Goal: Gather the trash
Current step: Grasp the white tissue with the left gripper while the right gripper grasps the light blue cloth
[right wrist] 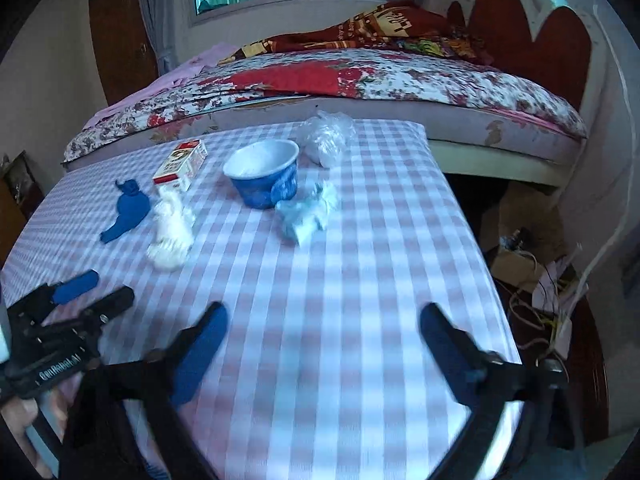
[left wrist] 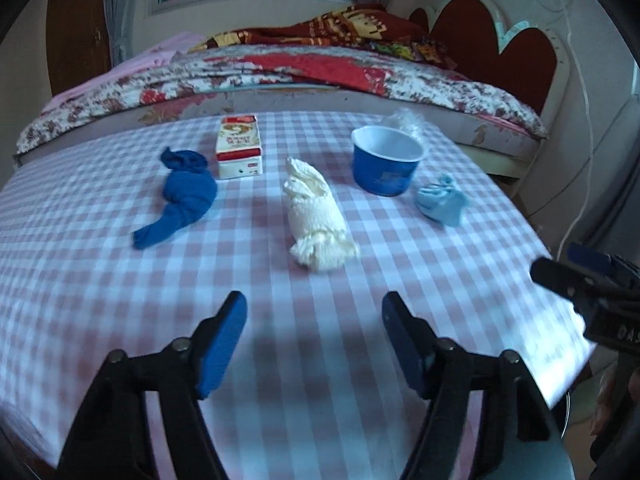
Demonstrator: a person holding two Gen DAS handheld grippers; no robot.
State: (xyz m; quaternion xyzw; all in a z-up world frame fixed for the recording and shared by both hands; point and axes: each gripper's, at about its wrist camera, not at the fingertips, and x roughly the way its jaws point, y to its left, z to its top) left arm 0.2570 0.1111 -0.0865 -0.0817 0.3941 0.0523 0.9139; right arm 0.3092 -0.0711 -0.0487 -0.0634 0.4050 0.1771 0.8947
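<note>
On the pink checked table (left wrist: 100,280) lie a dark blue wad (left wrist: 182,196), a cream crumpled cloth (left wrist: 316,220), a red and white carton (left wrist: 239,146), a blue paper cup (left wrist: 386,164), a light blue wad (left wrist: 442,200) and a clear plastic bag (left wrist: 408,120). My left gripper (left wrist: 314,308) is open and empty, short of the cream cloth. My right gripper (right wrist: 322,320) is open and empty, near the table's front edge. In the right wrist view the cup (right wrist: 264,178), carton (right wrist: 180,164), cream cloth (right wrist: 170,236), blue wad (right wrist: 128,210), light blue wad (right wrist: 308,212) and bag (right wrist: 326,138) lie ahead.
A bed (left wrist: 300,72) with a flowered quilt runs along the table's far side, with a red headboard (right wrist: 536,40) at the right. Boxes and cables (right wrist: 536,276) lie on the floor right of the table. The left gripper shows at left in the right wrist view (right wrist: 86,294).
</note>
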